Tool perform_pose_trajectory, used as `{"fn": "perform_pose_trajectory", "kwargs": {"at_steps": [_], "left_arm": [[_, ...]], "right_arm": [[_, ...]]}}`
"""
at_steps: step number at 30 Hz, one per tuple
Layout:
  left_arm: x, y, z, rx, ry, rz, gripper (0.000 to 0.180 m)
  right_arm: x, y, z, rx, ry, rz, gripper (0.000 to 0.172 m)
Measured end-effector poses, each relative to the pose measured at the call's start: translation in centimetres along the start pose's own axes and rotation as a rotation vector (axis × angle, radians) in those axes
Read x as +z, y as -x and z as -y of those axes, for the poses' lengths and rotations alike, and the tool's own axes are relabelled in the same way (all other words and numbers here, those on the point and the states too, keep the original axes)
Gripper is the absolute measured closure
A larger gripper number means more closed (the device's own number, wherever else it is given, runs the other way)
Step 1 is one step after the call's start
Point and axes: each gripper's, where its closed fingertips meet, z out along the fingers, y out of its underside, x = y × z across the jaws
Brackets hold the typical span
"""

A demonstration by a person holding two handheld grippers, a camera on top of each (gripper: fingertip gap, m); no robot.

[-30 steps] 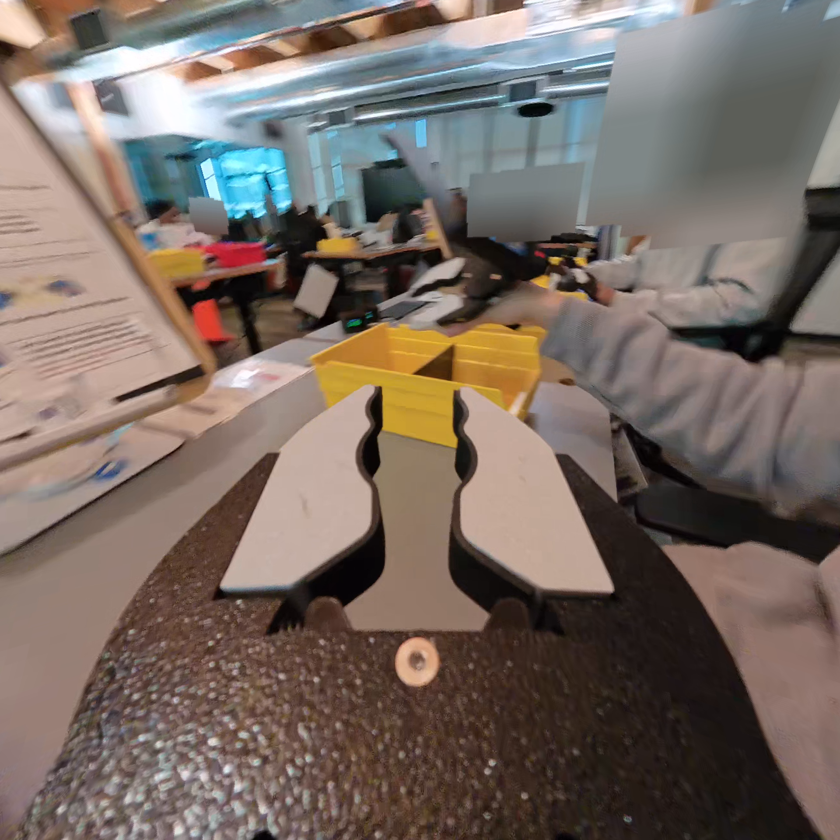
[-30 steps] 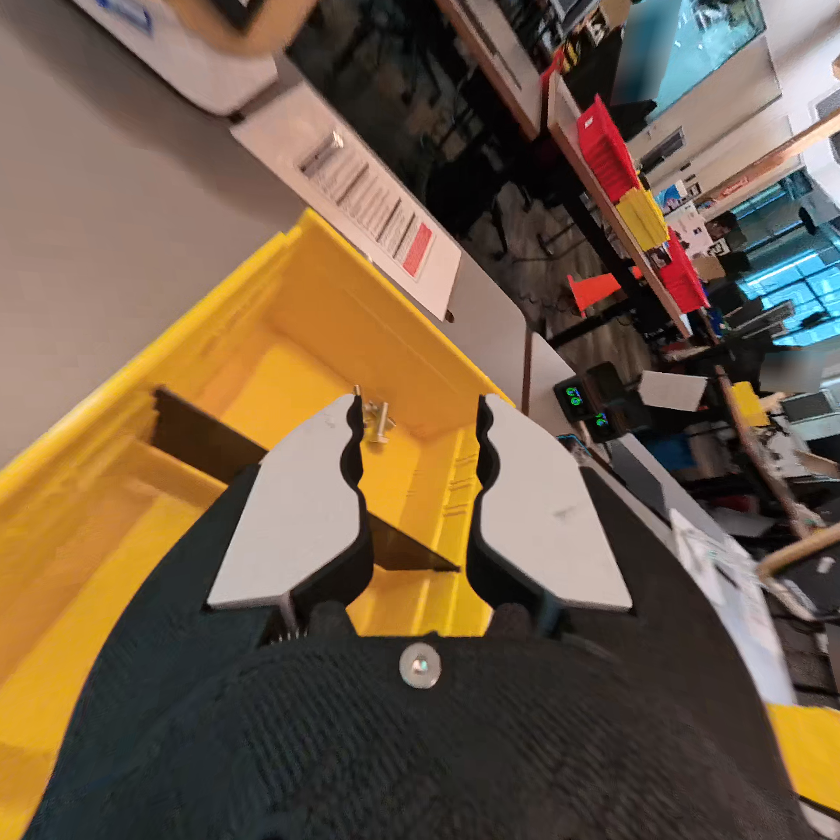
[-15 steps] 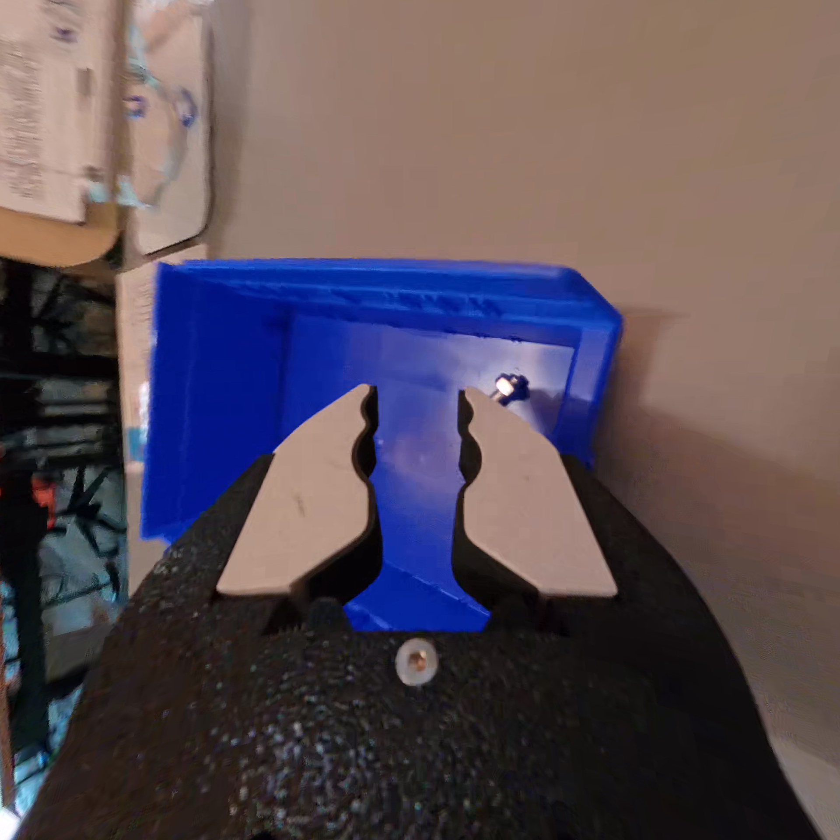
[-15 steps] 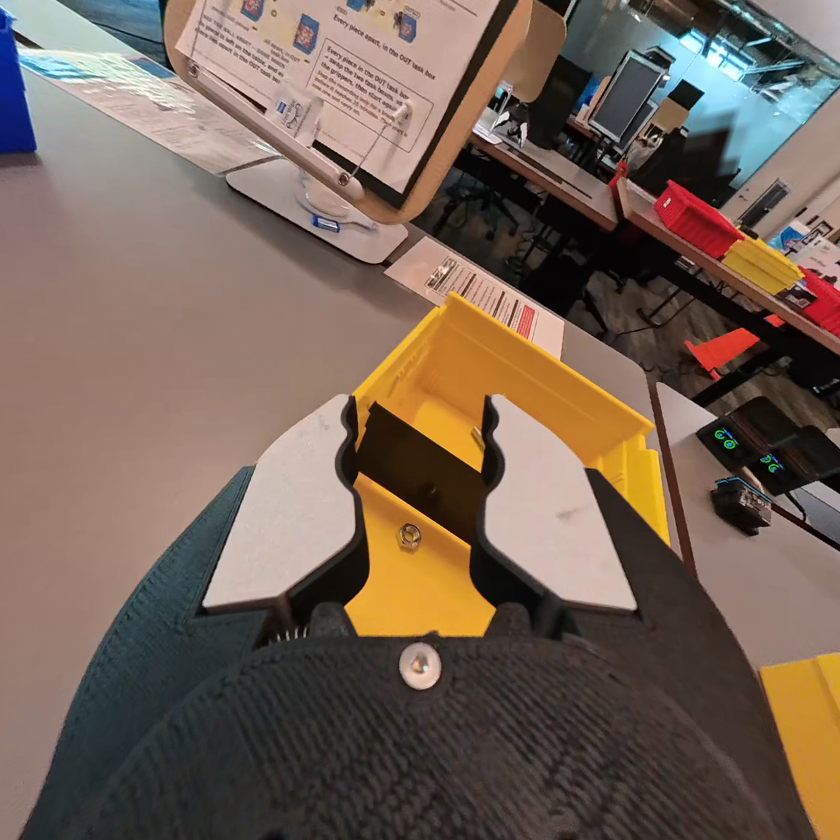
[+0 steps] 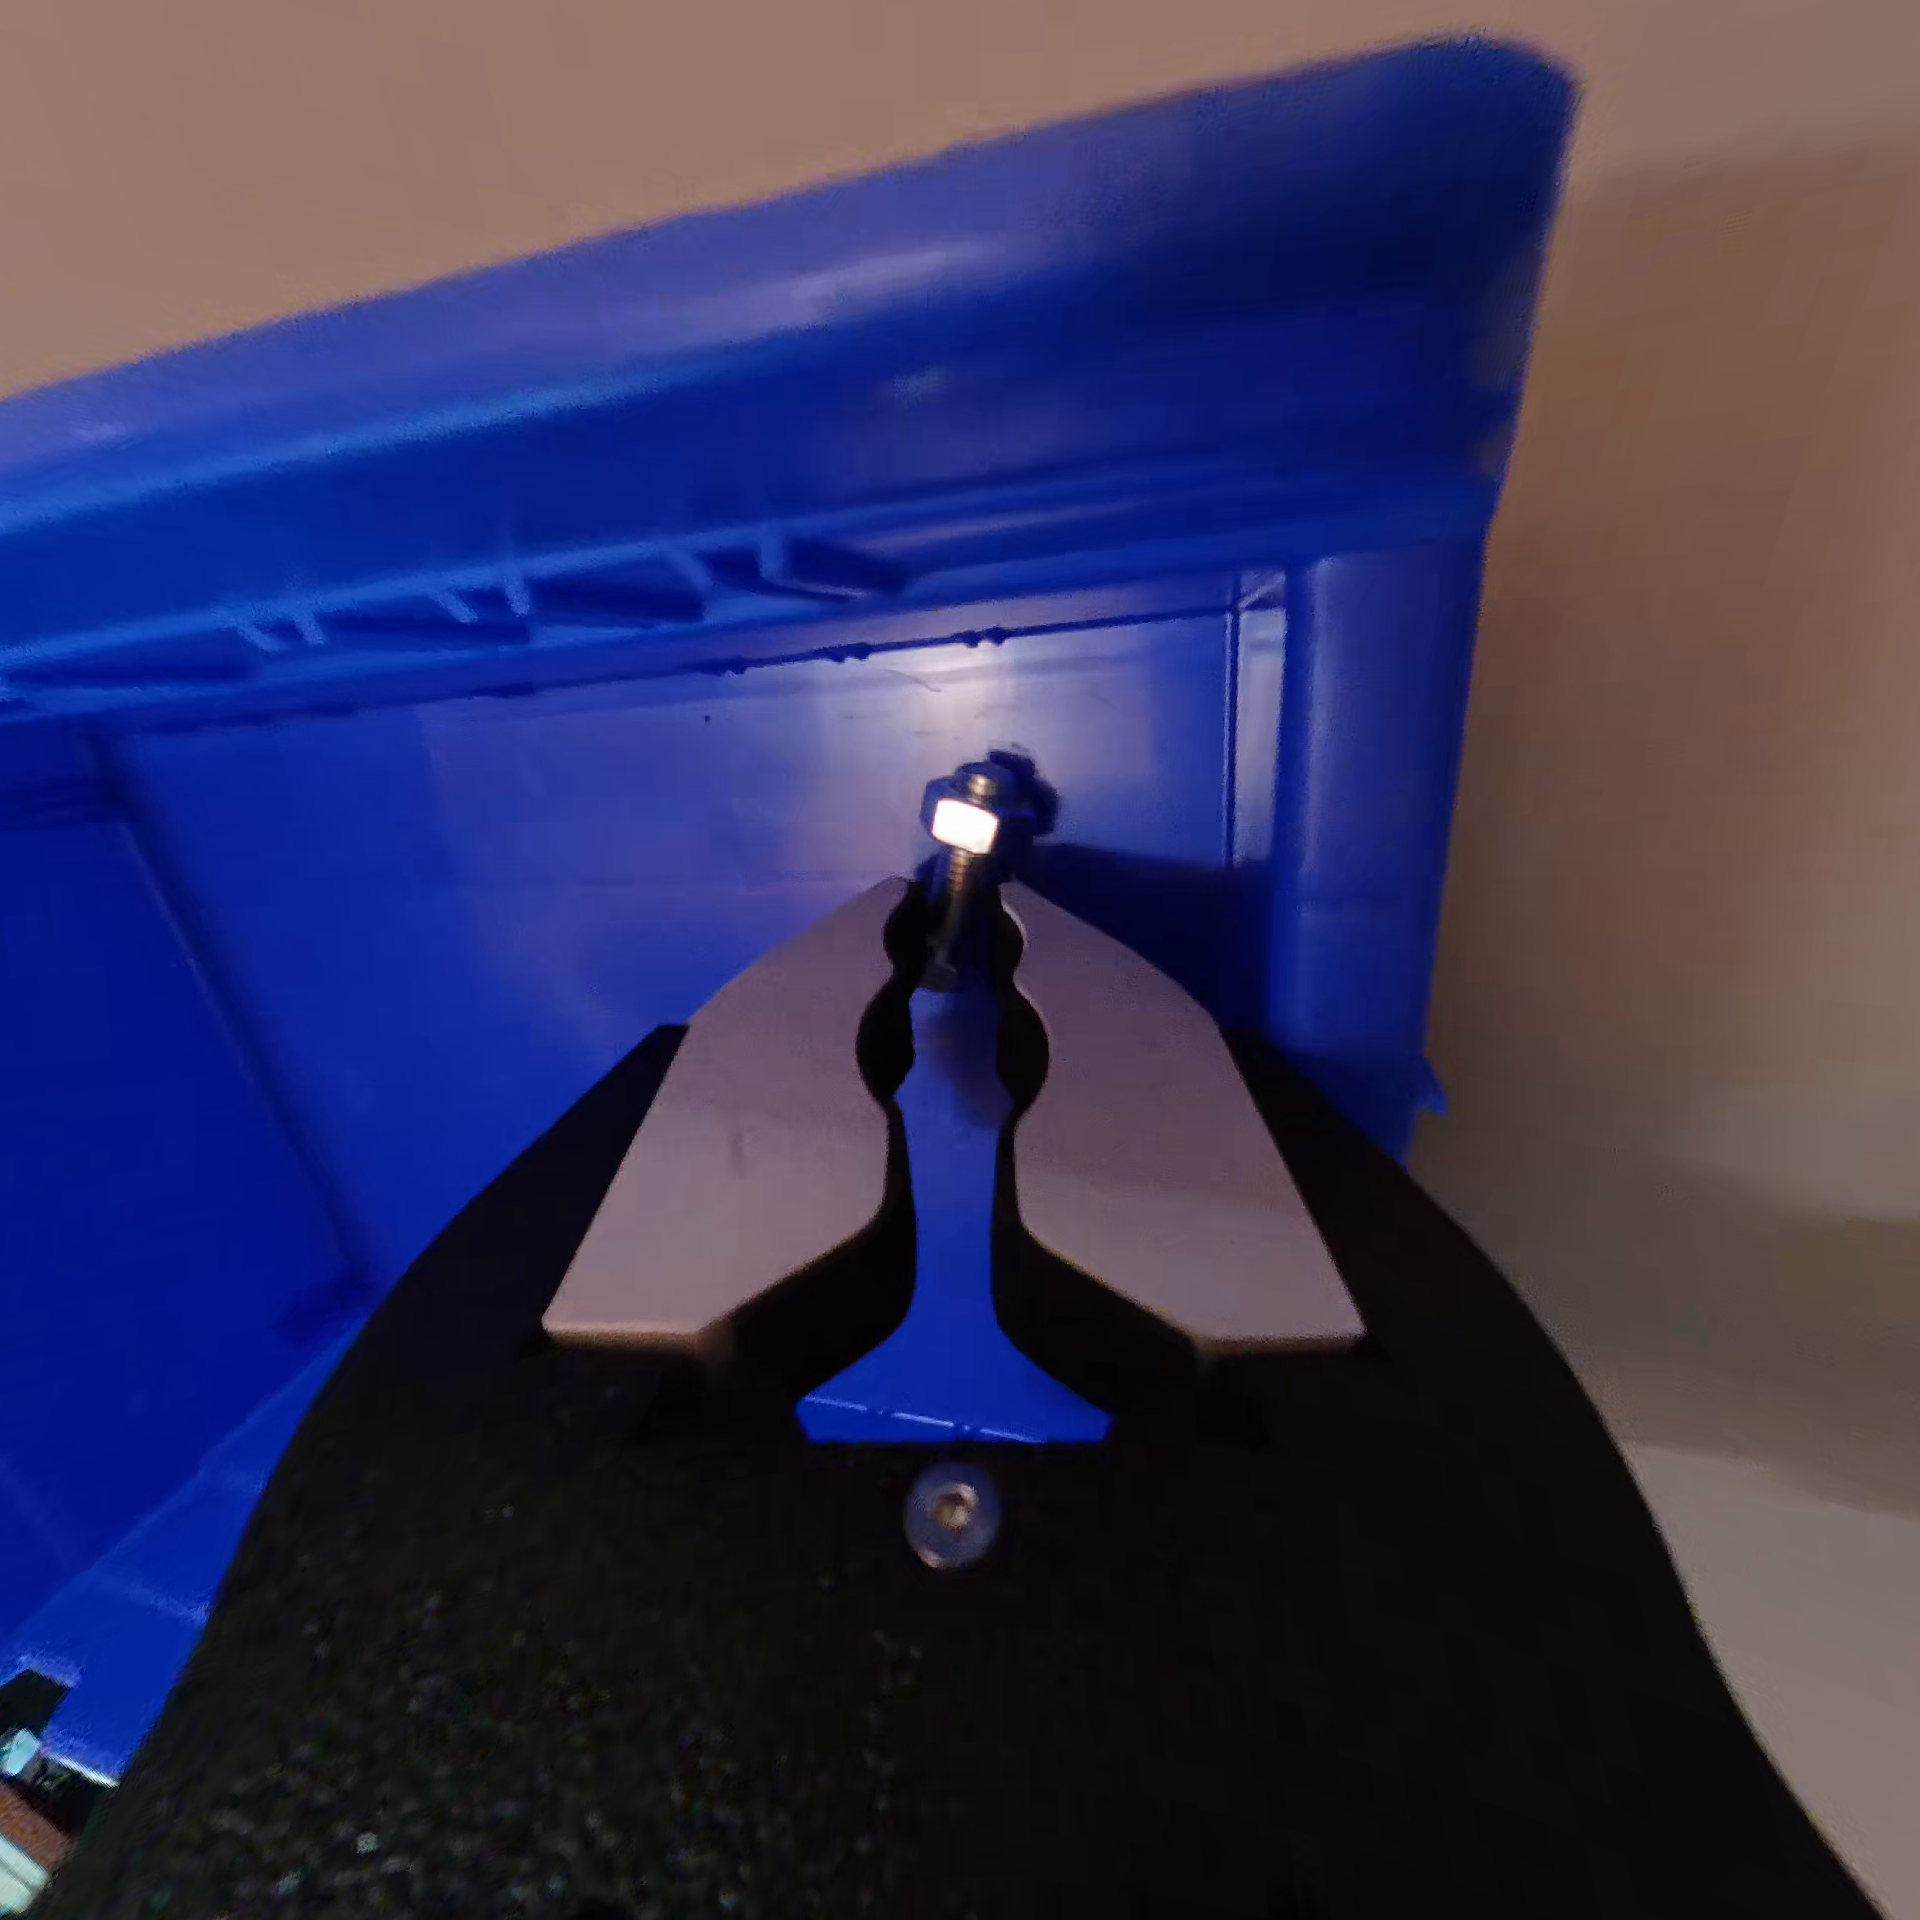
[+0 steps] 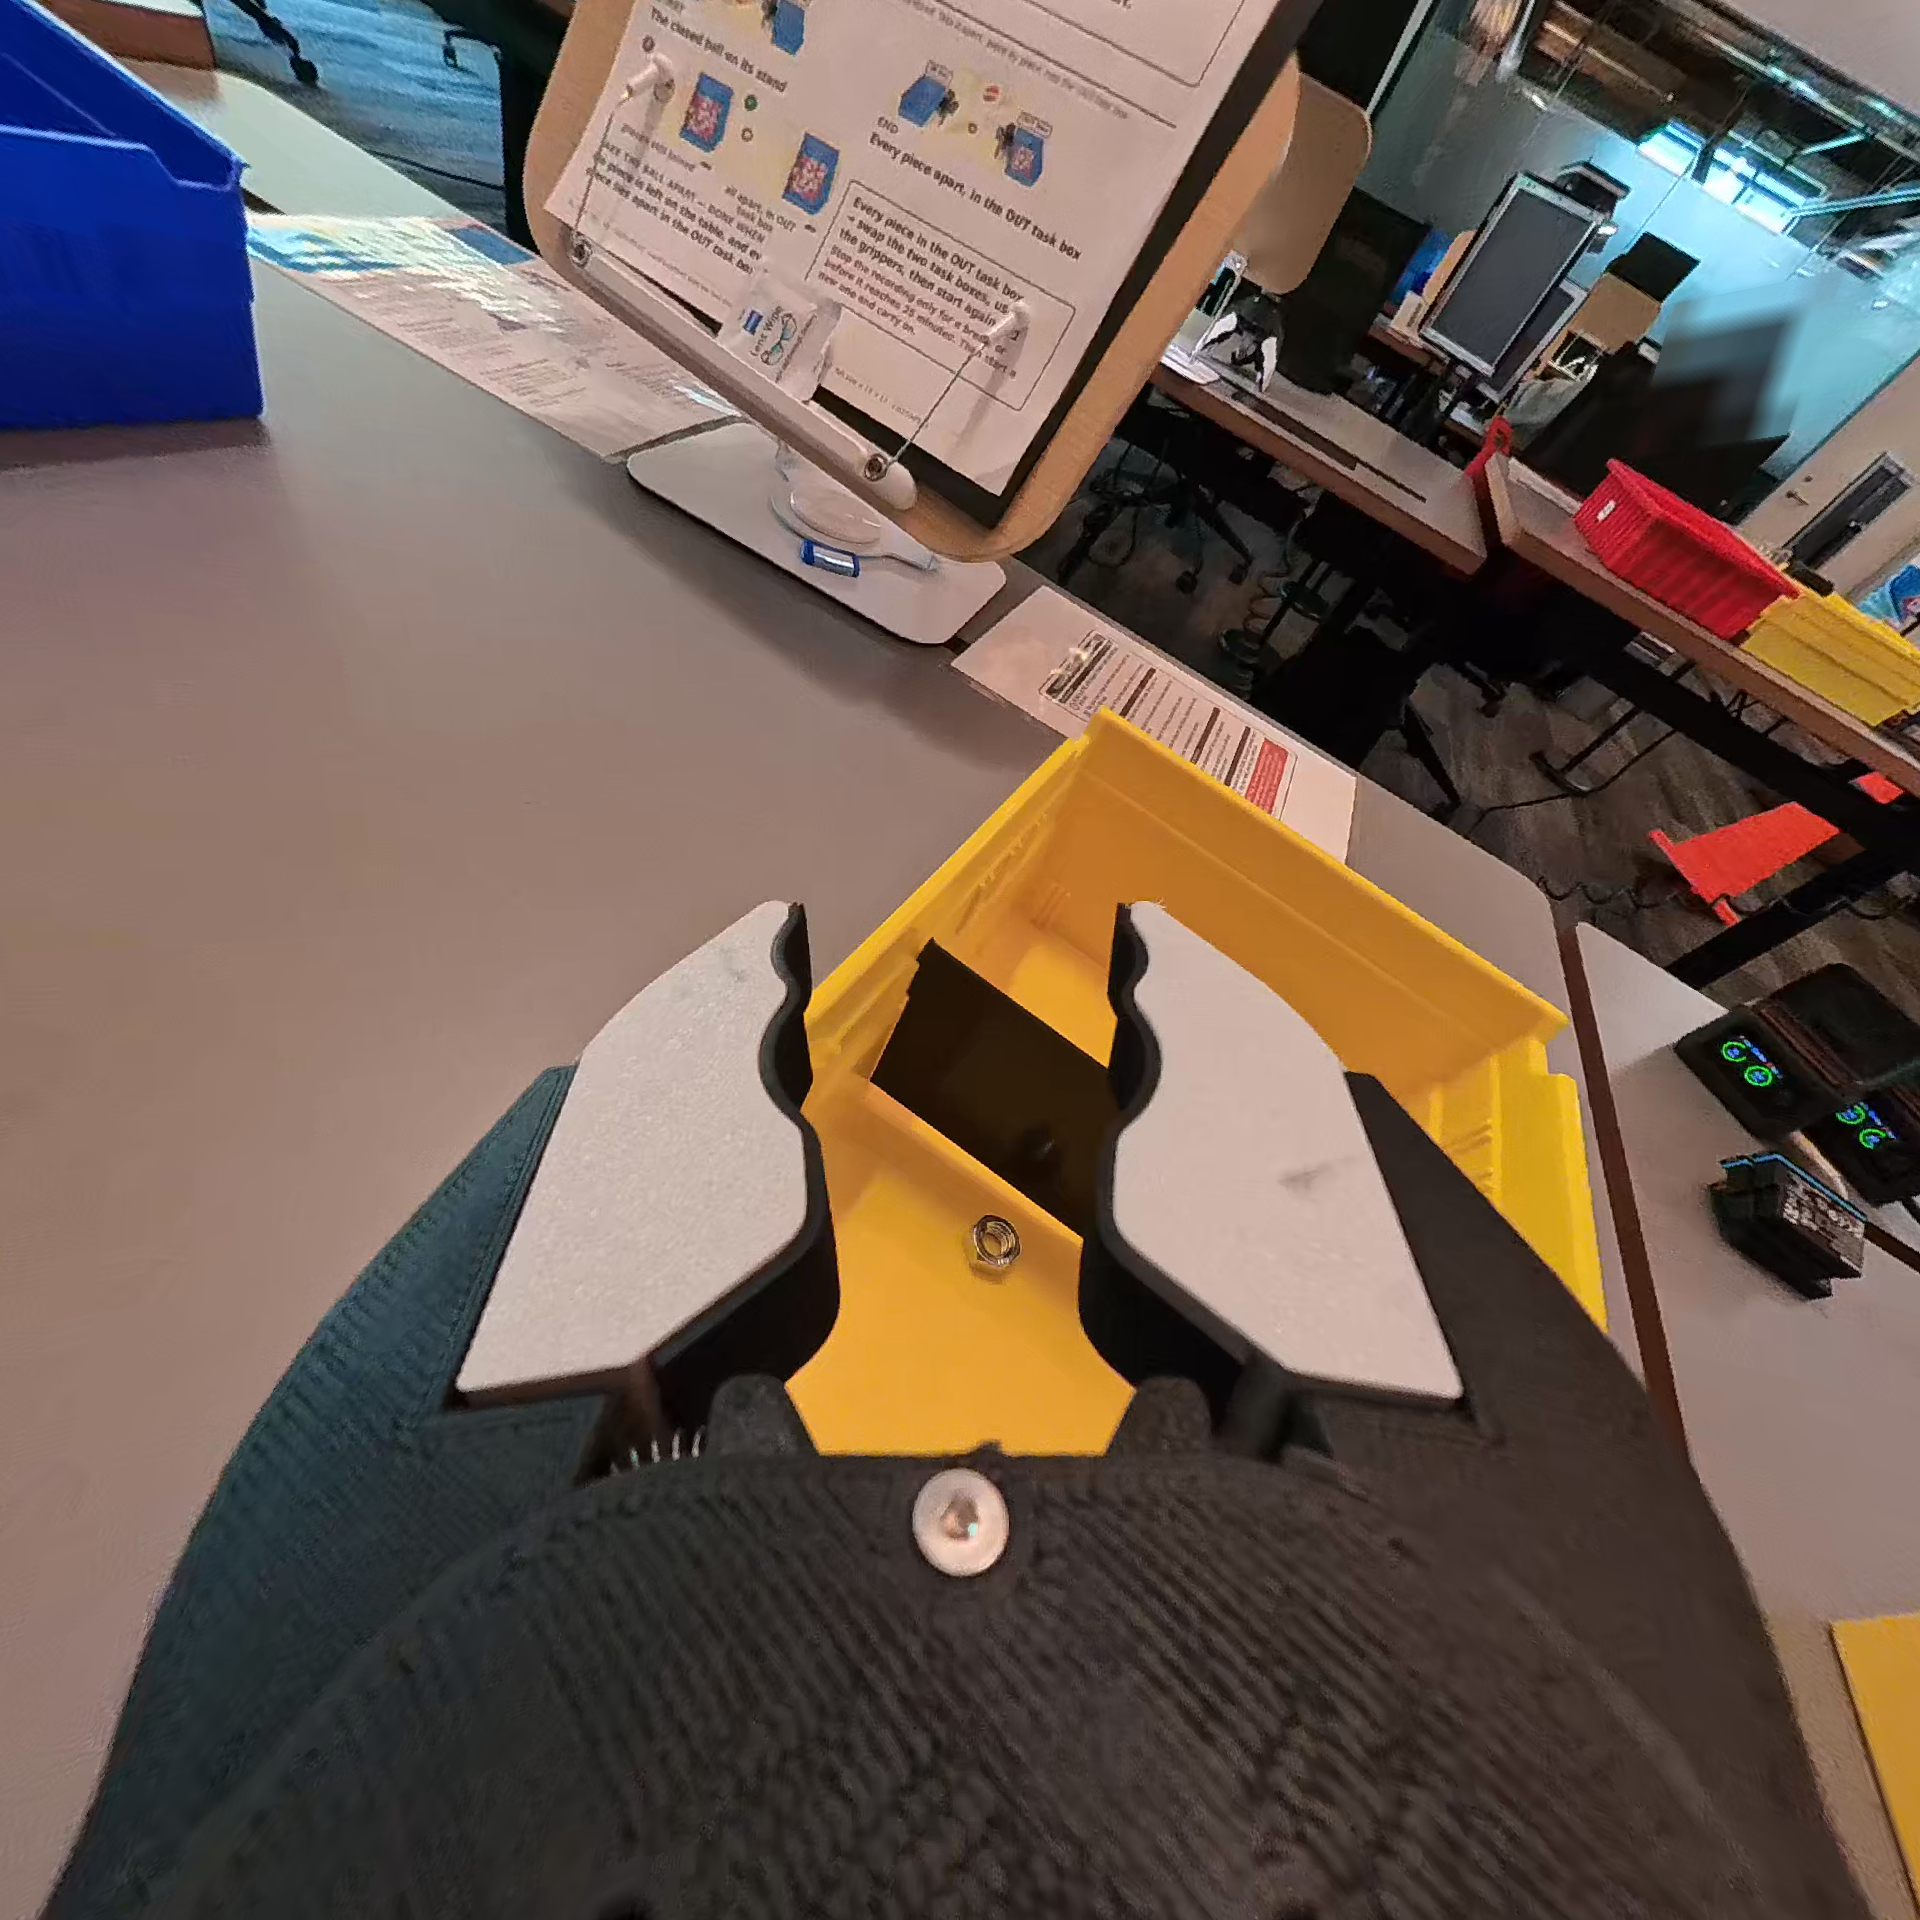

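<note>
In the left wrist view my left gripper (image 5: 954,906) is down inside a blue bin (image 5: 727,312), near its far right corner. Its fingers are shut on the shaft of a small metal bolt (image 5: 954,914), which points away from me with a nut (image 5: 968,826) threaded on its far end. In the right wrist view my right gripper (image 6: 956,925) is open and empty above a yellow bin (image 6: 1299,914). A black divider (image 6: 987,1070) splits that bin. A loose metal nut (image 6: 992,1242) lies in the near compartment, below and between the fingers.
The blue bin (image 6: 114,270) stands at the far left of the grey table (image 6: 416,727). A tilted instruction board on a white stand (image 6: 883,208) stands behind the yellow bin. A paper sheet (image 6: 1174,707) lies by it. Small black devices (image 6: 1787,1060) sit on the right.
My left gripper swung from the yellow bin to the blue bin, went down to the bolt in the corner and closed on it. My right gripper rose and drew back from the yellow bin, still open.
</note>
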Motion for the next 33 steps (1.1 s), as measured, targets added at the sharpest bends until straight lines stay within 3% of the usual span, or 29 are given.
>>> {"fn": "perform_pose_trajectory", "kwargs": {"at_steps": [1,4,8,14,18,21,27,33], "left_arm": [[0.0,0.2,-0.2,-0.014,0.024,-0.001,0.171],[0.1,0.9,-1.1,-0.175,0.063,-0.01,0.172],[-1.3,3.2,-2.0,-0.427,-0.029,0.087,0.172],[-11.8,7.1,2.2,-0.735,-0.595,0.377,0.172],[-17.3,6.1,8.5,-0.768,-1.014,0.377,0.172],[-19.3,5.0,14.4,-0.737,-1.254,0.299,0.172],[-17.6,3.2,25.7,-0.504,-1.562,0.142,0.172],[-11.0,4.3,30.1,-0.541,-1.655,-0.031,0.172]], "right_arm": [[0.1,0.2,-0.1,-0.011,0.008,0.001,0.116],[0.2,0.5,0.1,-0.034,0.012,0.002,0.116],[-0.4,0.9,1.5,-0.021,-0.042,0.016,0.117],[-1.9,3.2,5.4,0.035,-0.189,0.104,0.114],[-2.9,8.7,9.1,0.013,-0.315,0.294,0.11],[-4.0,13.7,12.1,0.046,-0.434,0.461,0.108],[-2.7,18.9,14.8,0.214,-0.518,0.573,0.105],[-1.3,20.9,12.2,0.231,-0.551,0.624,0.119]]}}
